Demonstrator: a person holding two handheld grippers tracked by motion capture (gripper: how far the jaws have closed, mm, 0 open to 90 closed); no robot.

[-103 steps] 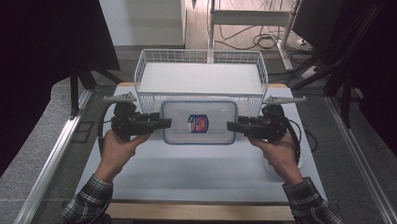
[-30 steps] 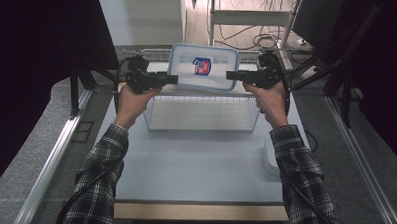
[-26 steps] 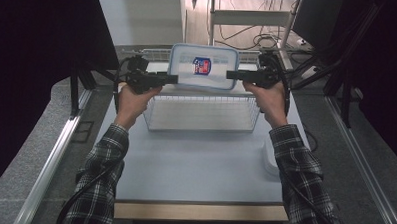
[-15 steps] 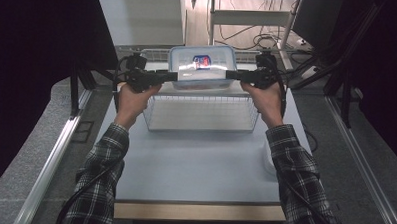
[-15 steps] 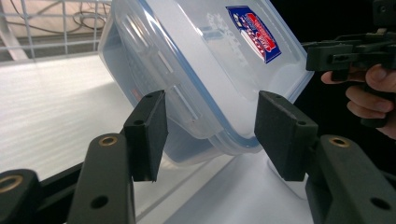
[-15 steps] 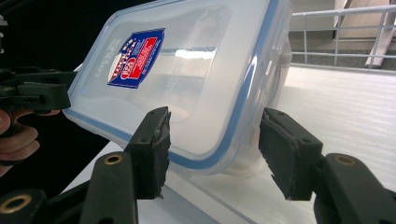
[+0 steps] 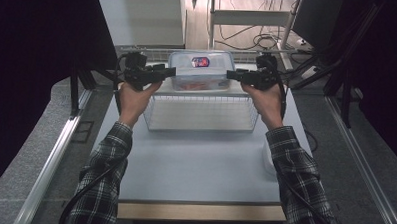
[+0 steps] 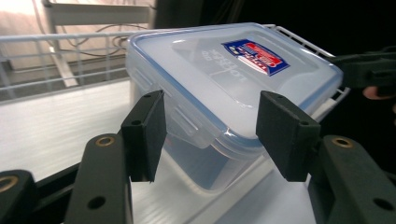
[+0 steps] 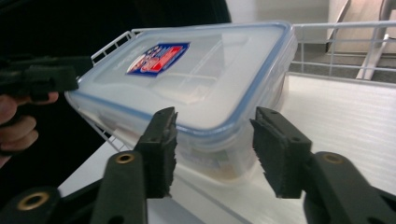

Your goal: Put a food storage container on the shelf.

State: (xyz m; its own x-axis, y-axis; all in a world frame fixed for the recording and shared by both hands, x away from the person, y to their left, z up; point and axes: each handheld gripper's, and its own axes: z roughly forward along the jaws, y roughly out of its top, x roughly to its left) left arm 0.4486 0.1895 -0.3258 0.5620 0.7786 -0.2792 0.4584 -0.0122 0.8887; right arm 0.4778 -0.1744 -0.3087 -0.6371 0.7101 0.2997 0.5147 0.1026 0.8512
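Though flanked by both parted claws, left claw [image 8: 208,135], right claw [image 9: 212,149]: container [image 7: 201,71] in basket [image 7: 201,112].

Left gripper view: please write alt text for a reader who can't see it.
A clear plastic container with a blue-rimmed snap lid and a red and blue label sits in a white wire basket. The left hand-held gripper has its two black jaws open at the container's near end.

Both arms reach up the frame's middle. The left claw [image 7: 169,71] and right claw [image 7: 233,74] point inward at each other, jaws apart.
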